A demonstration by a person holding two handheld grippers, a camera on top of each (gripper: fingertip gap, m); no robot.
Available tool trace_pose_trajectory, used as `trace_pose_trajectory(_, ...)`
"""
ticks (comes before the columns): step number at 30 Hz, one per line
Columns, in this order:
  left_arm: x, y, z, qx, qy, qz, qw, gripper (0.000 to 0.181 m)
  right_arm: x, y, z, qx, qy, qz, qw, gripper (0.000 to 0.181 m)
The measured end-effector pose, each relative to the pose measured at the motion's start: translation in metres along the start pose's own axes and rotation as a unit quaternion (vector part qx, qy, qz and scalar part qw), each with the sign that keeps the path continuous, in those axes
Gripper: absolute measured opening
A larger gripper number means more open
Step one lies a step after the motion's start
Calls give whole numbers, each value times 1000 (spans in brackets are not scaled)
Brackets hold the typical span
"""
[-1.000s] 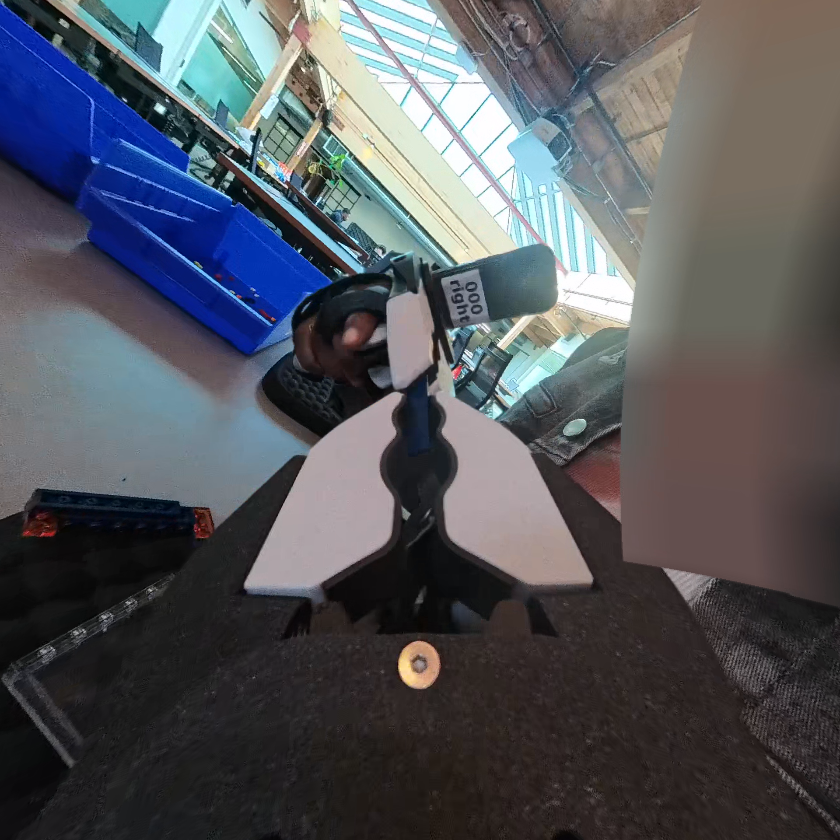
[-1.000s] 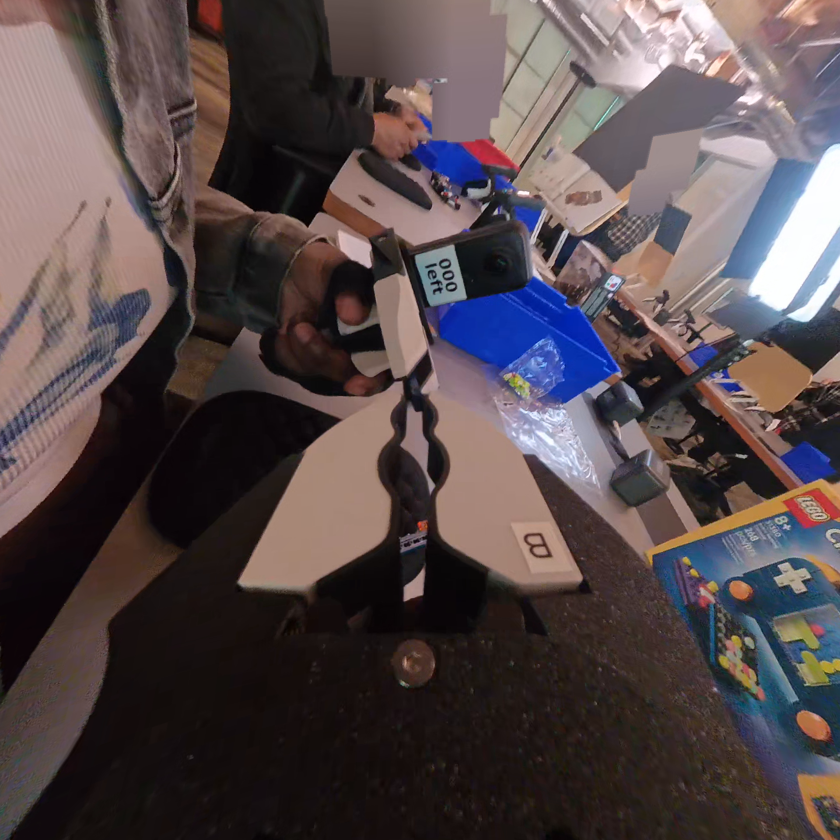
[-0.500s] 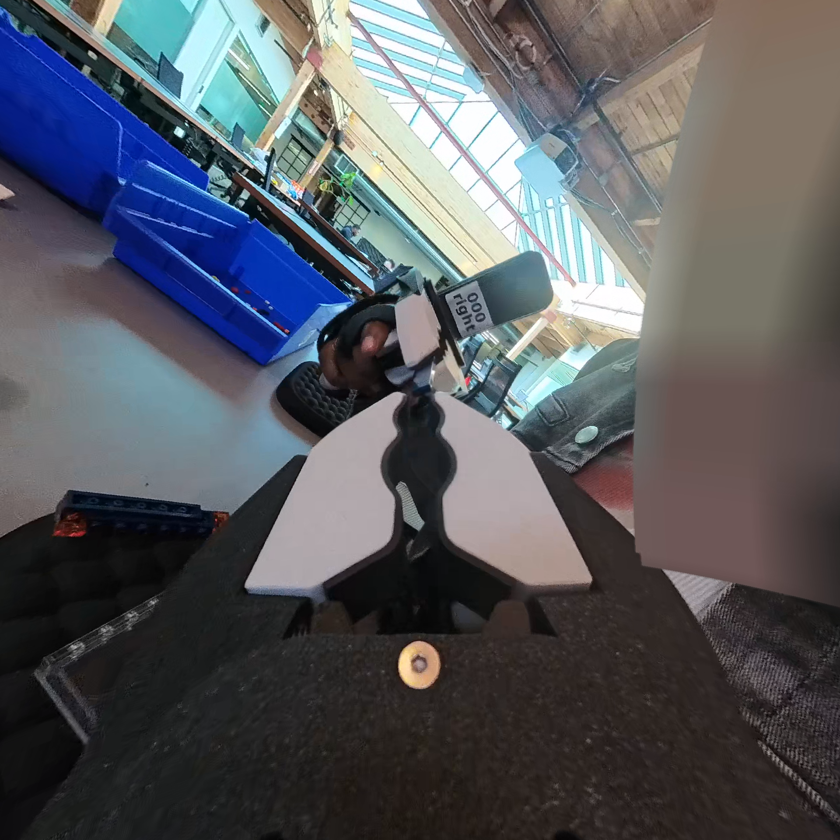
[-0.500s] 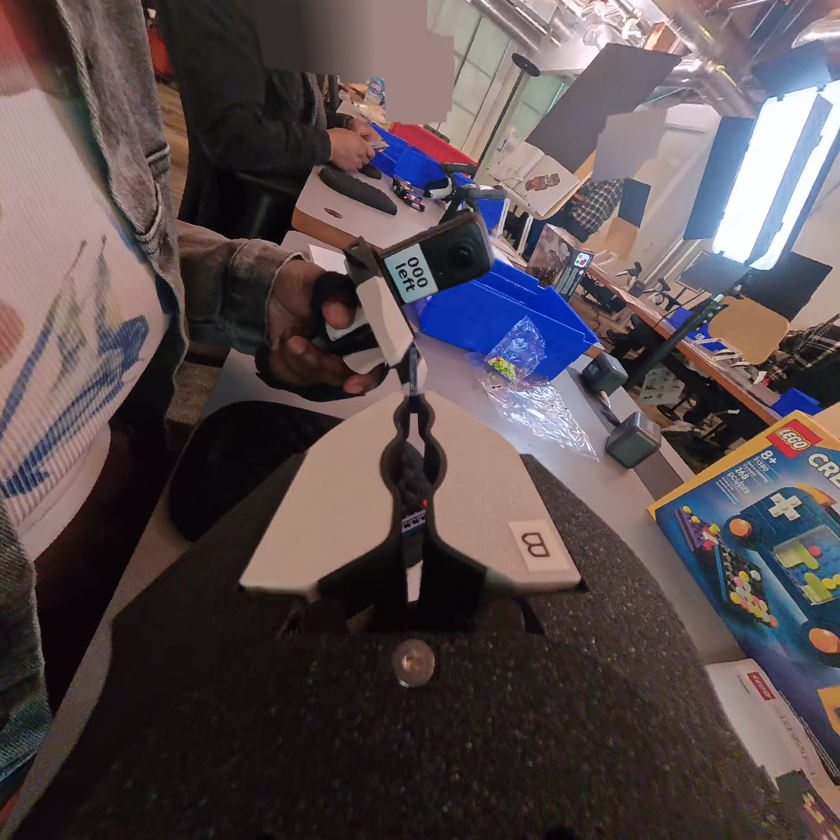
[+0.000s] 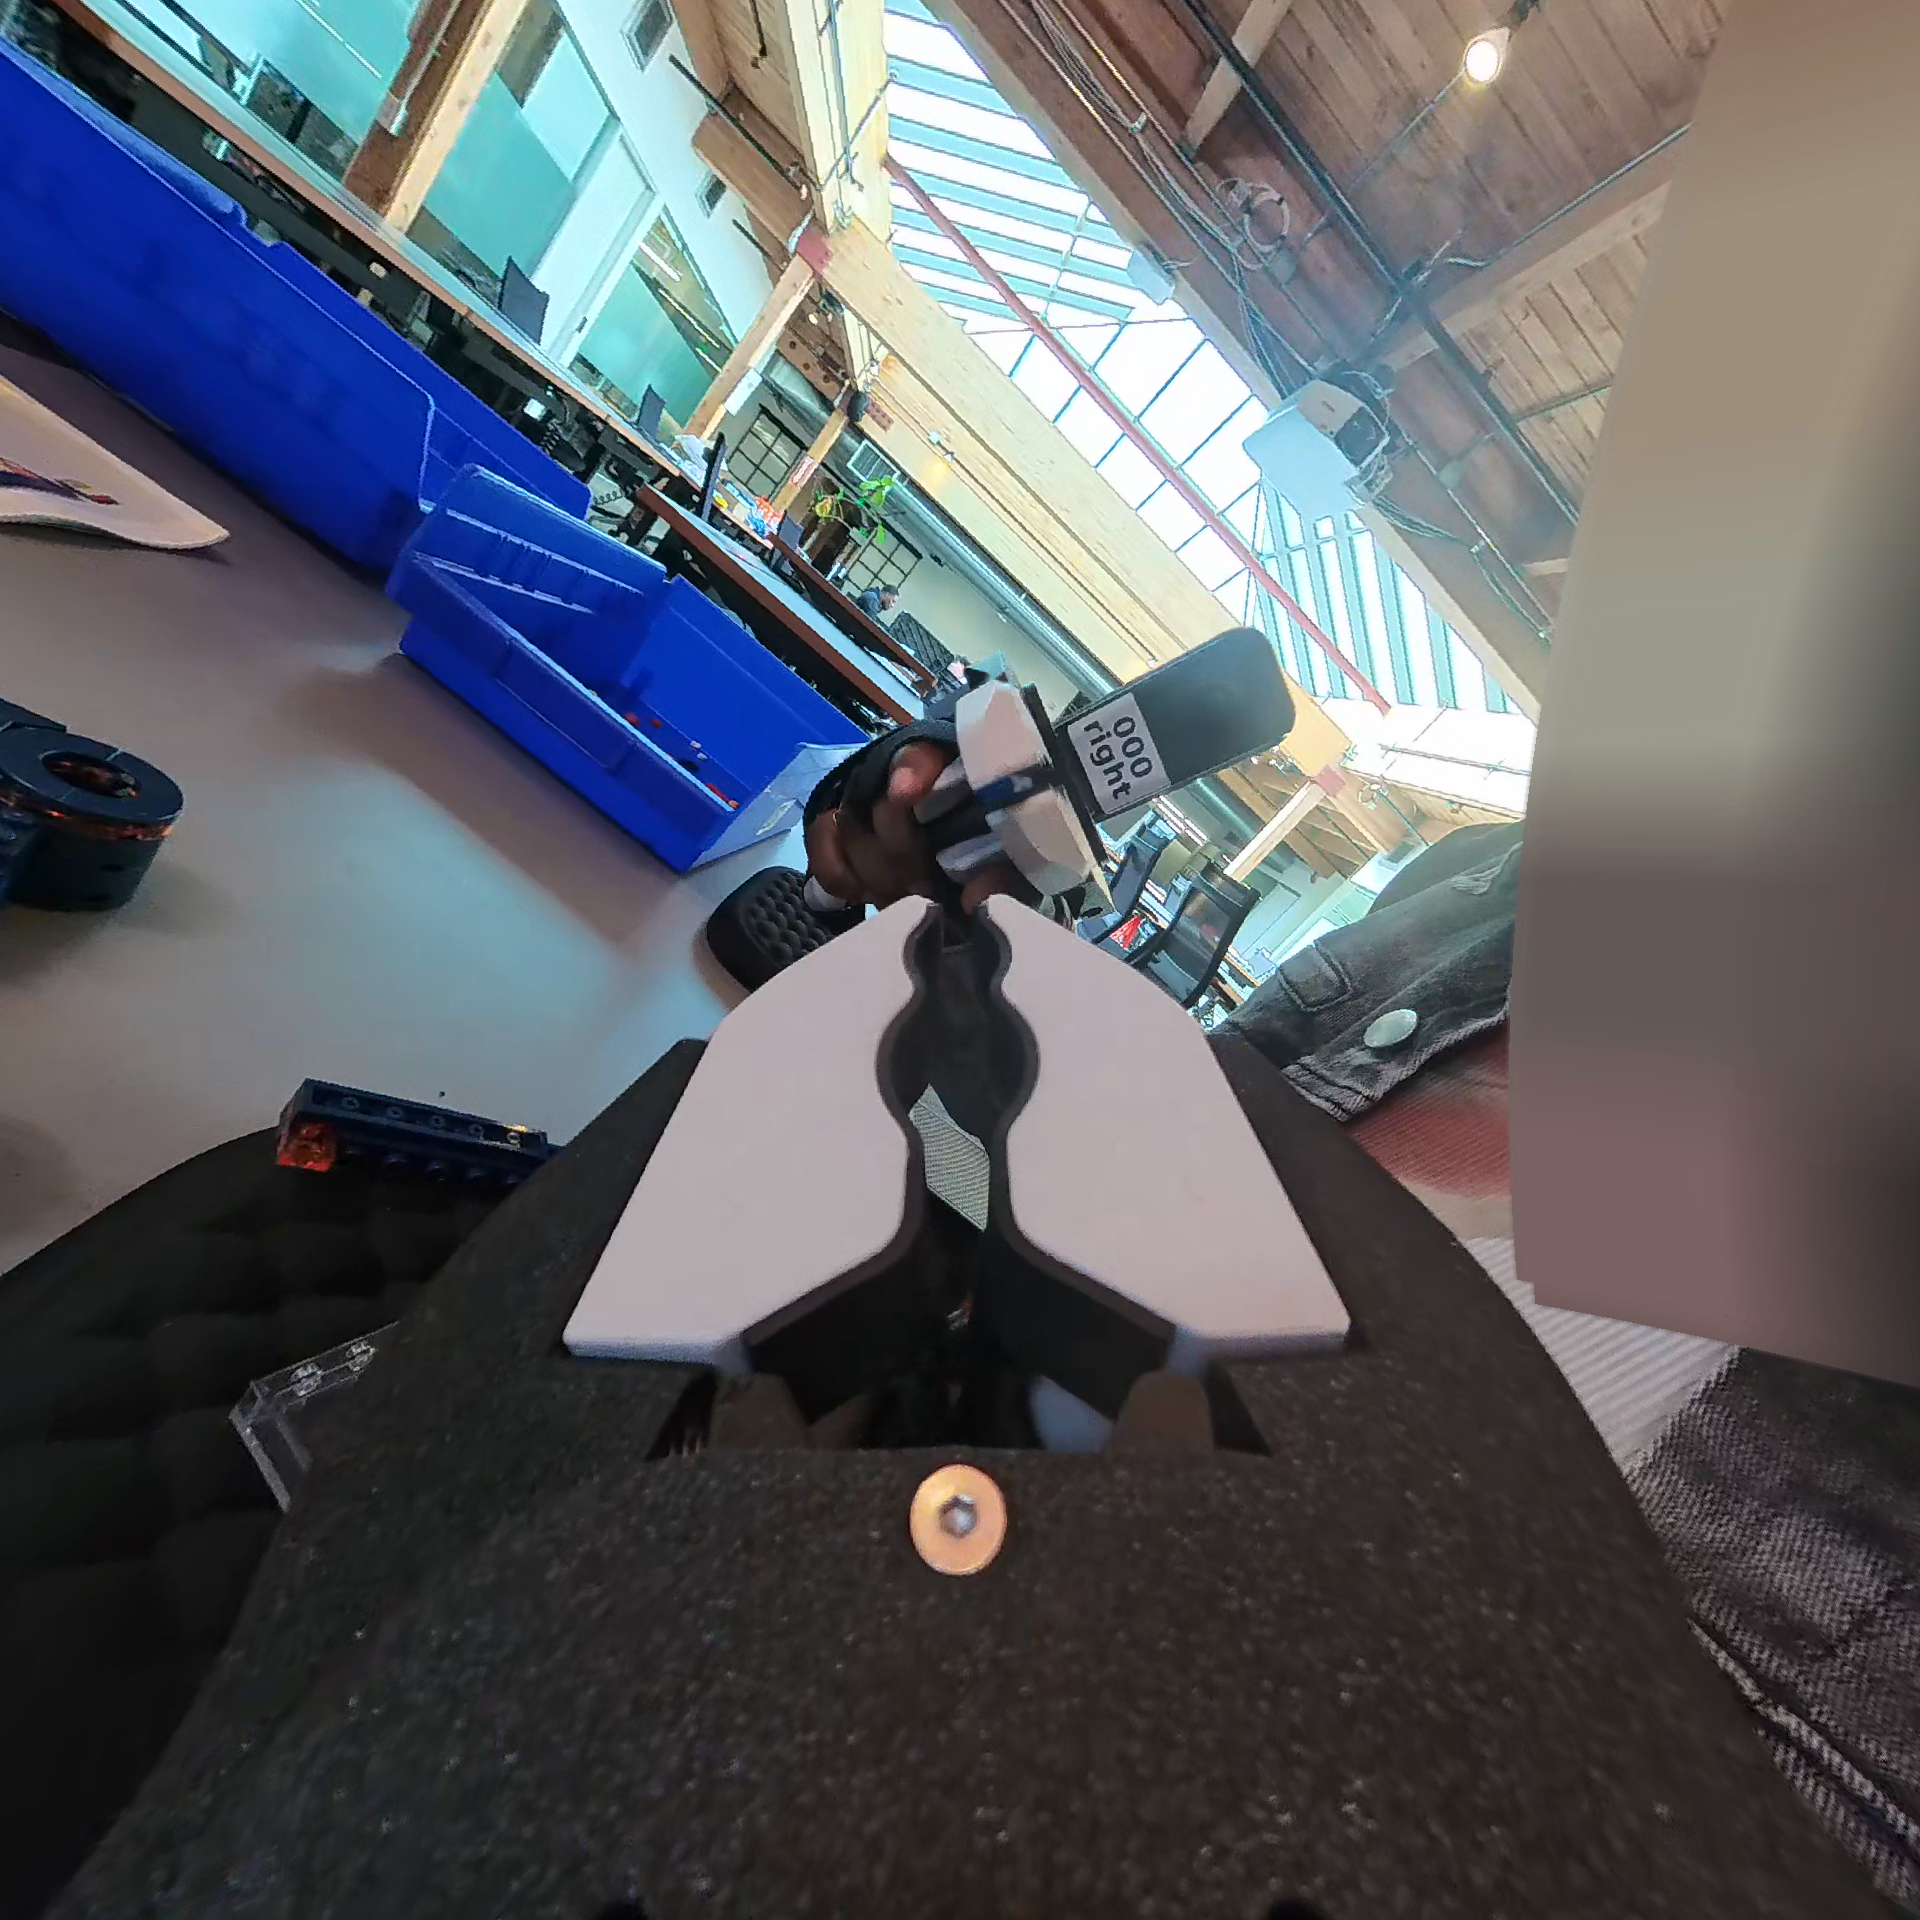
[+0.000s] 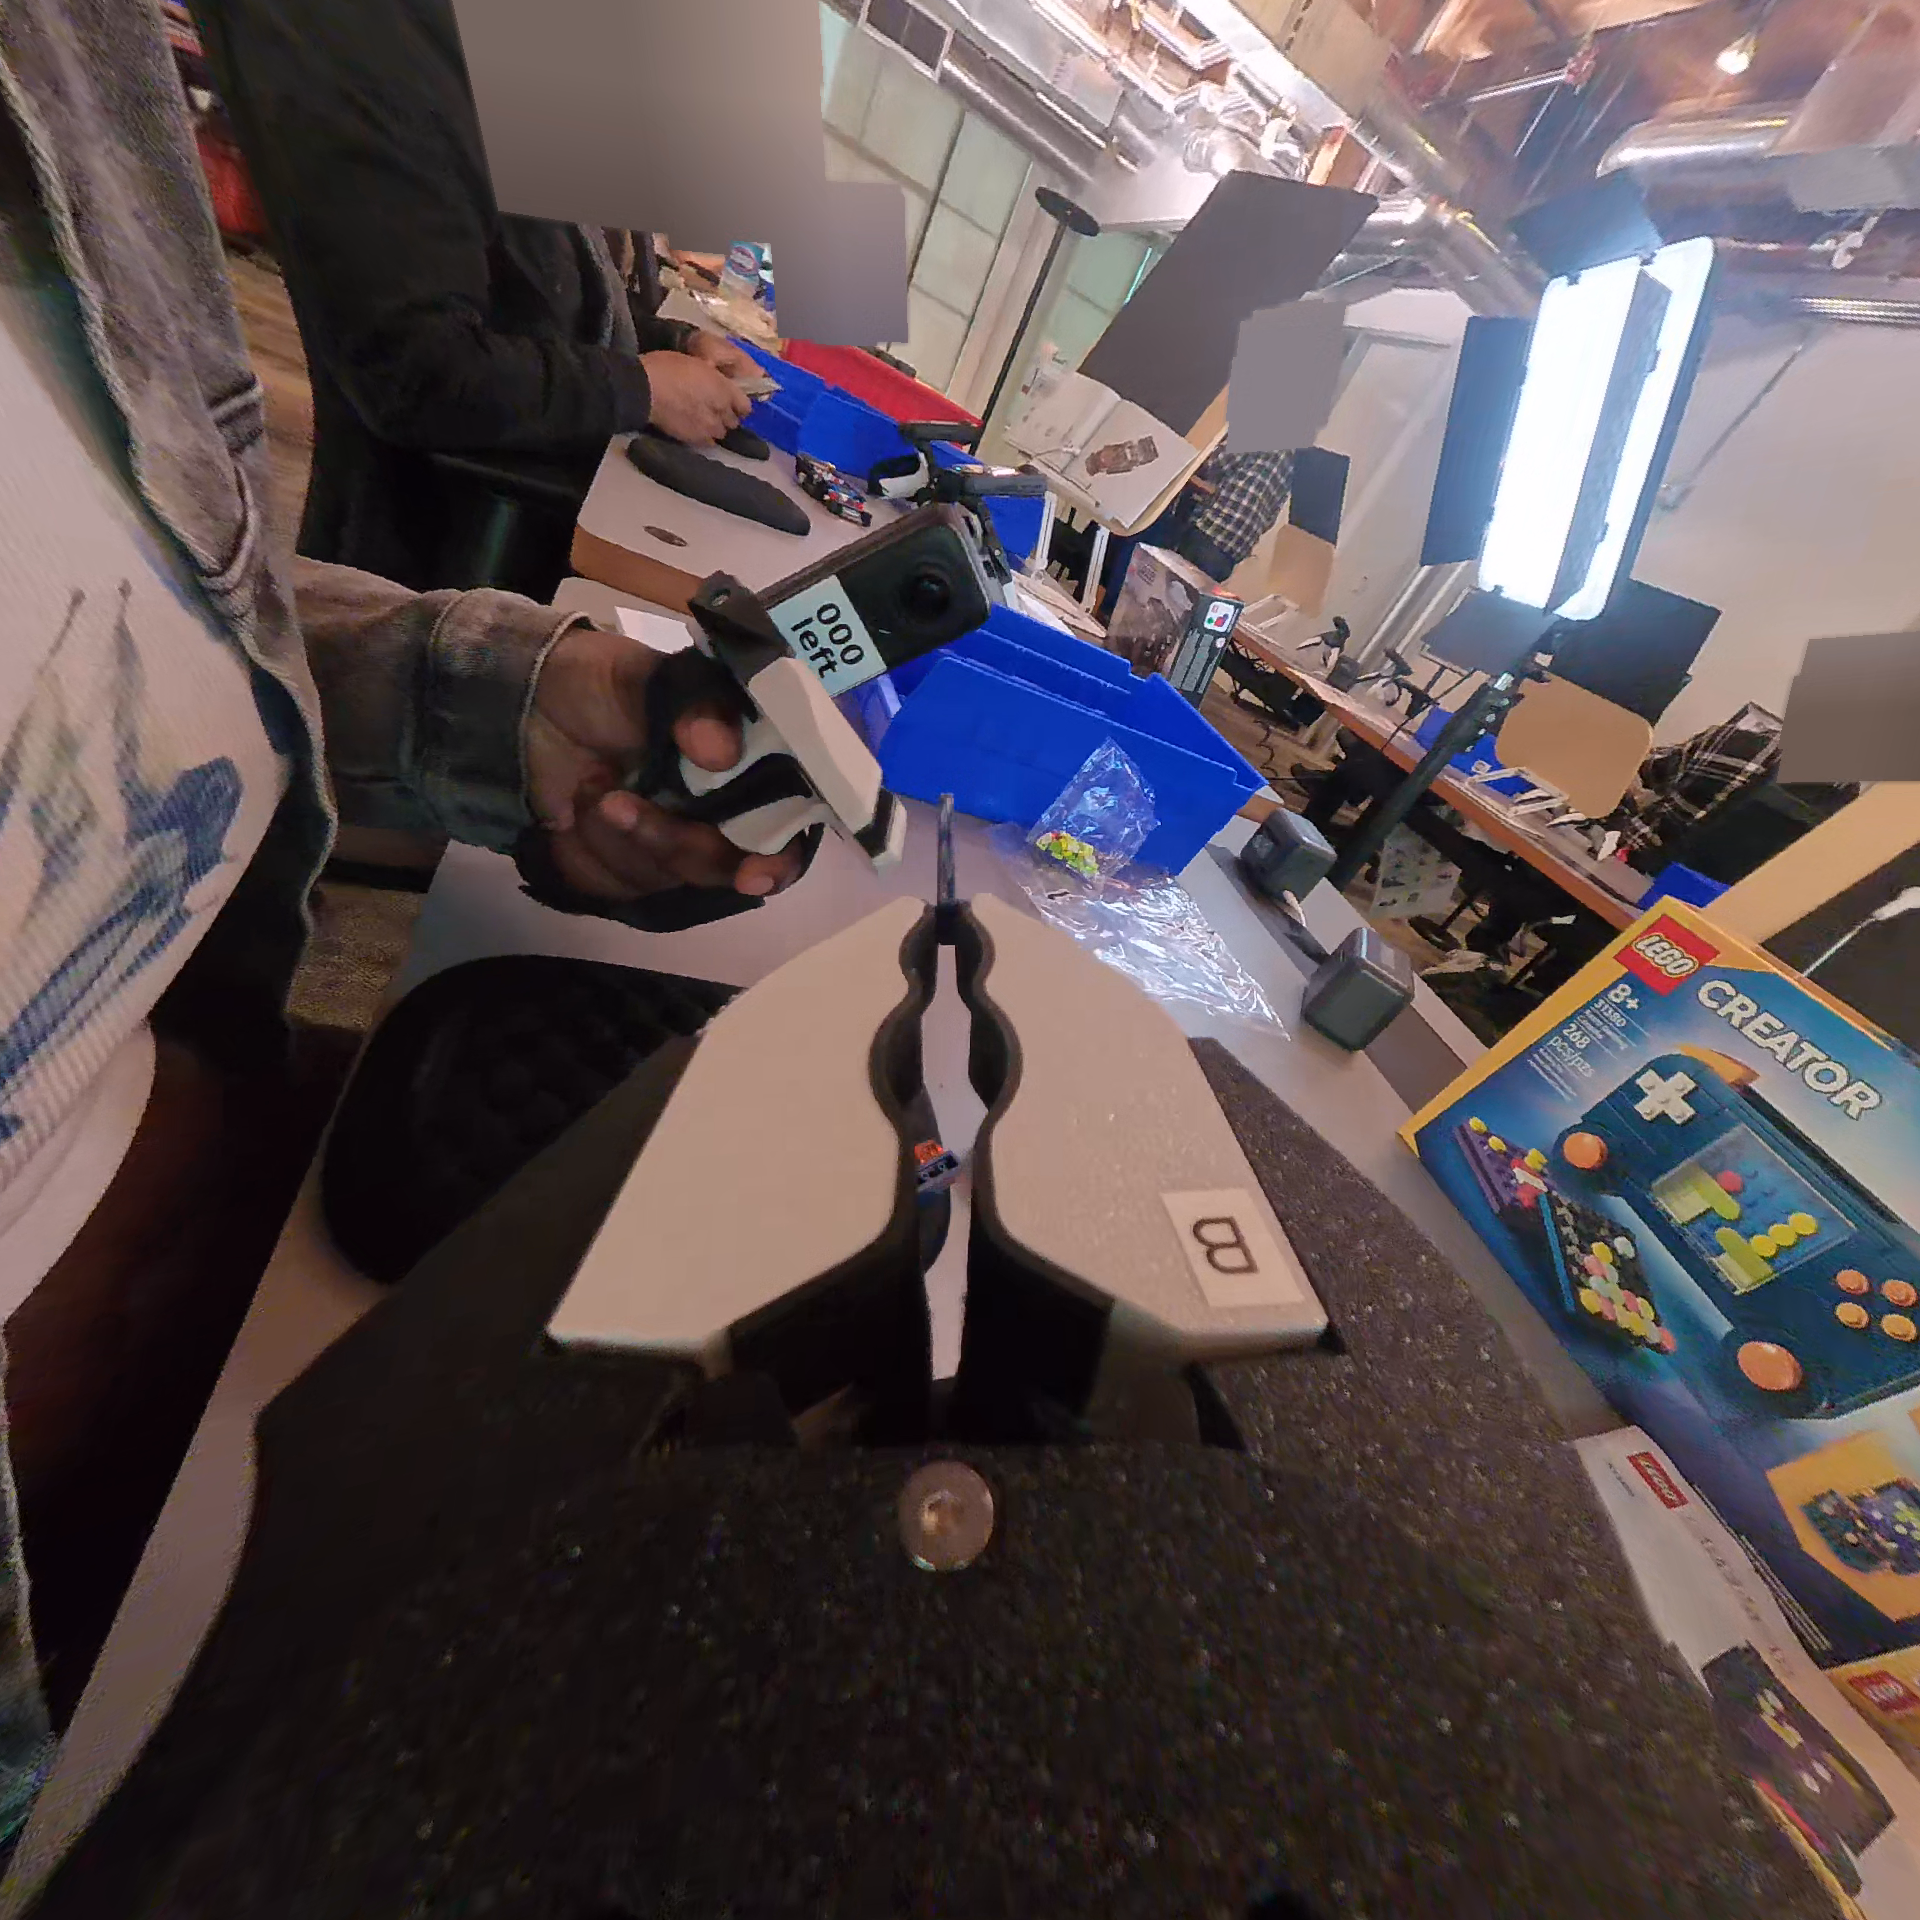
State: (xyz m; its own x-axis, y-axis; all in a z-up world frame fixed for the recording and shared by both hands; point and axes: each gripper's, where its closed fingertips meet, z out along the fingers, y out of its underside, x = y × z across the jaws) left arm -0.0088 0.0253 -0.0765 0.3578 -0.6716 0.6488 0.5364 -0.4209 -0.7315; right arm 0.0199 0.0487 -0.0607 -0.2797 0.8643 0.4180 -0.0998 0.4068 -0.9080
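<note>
Grippers parted | right gripper (image 6: 951, 914) clamps thin blue piece (image 6: 943, 847) (edge-on) | left gripper (image 5: 961, 914) closed

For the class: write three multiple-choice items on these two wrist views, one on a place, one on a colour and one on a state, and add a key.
1. Where is the yellow-edged cardboard toy box?
A) on the grey table, right of the right gripper
B) inside a bin
C) on the floor

2. What colour are the plastic storage bins?
A) green
B) blue
C) yellow

3. The right gripper is:
A) wide open
B) shut on a thin dark blue piece
C) shut on a clear bag

Key:
1 A, the box rests on the tabletop.
2 B, the bin walls are blue.
3 B, the piece sticks out between the closed fingertips.
</note>
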Motion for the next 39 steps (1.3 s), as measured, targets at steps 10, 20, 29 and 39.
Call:
trace_pose_trajectory(10, -25, -3, -20, -11, -104, 53, 993, 8, 103, 51, -94, -212, 299, 18, 930, 3)
trace_pose_trajectory(20, -58, -21, -66, -21, -267, 142, 953, 10, 138, 60, -285, -314, 579, 66, 749, 3)
trace_pose_trajectory(29, -65, -32, -76, -4, -308, 165, 937, 16, 141, 43, -313, -301, 623, 42, 721, 3)
trace_pose_trajectory(39, -77, -29, -87, -41, -376, 204, 903, 29, 141, 49, -309, -294, 625, 40, 722, 3)
